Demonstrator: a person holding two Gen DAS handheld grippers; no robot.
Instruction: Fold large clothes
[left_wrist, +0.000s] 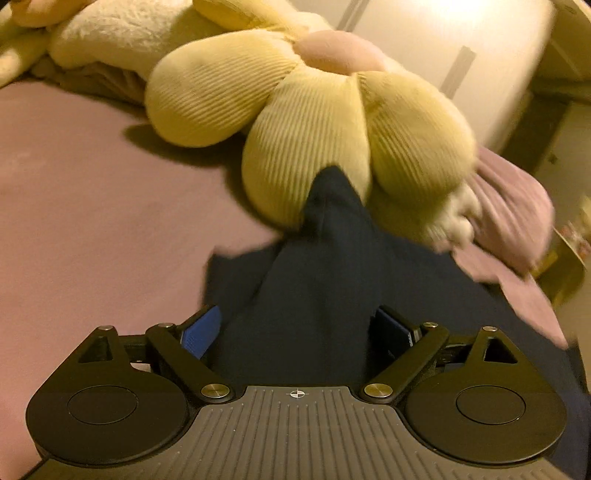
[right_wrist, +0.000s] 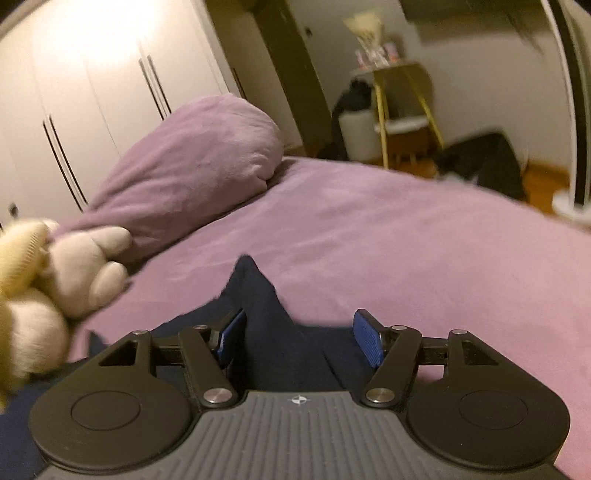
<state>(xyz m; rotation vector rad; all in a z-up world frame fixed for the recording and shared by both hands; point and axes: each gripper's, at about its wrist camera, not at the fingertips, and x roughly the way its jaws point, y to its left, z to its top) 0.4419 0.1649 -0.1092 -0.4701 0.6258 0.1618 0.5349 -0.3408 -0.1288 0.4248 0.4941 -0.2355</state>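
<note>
A dark navy garment lies on the purple bed sheet. In the left wrist view a peaked fold of it rises between the blue pads of my left gripper, whose jaws stand wide apart around the cloth. In the right wrist view another peak of the navy garment sits between the pads of my right gripper, also wide apart, the cloth close to the left pad.
A yellow flower-shaped cushion and a cream plush toy lie just beyond the garment. A purple pillow sits at the bed head by white wardrobe doors. A gold-legged side table stands past the bed.
</note>
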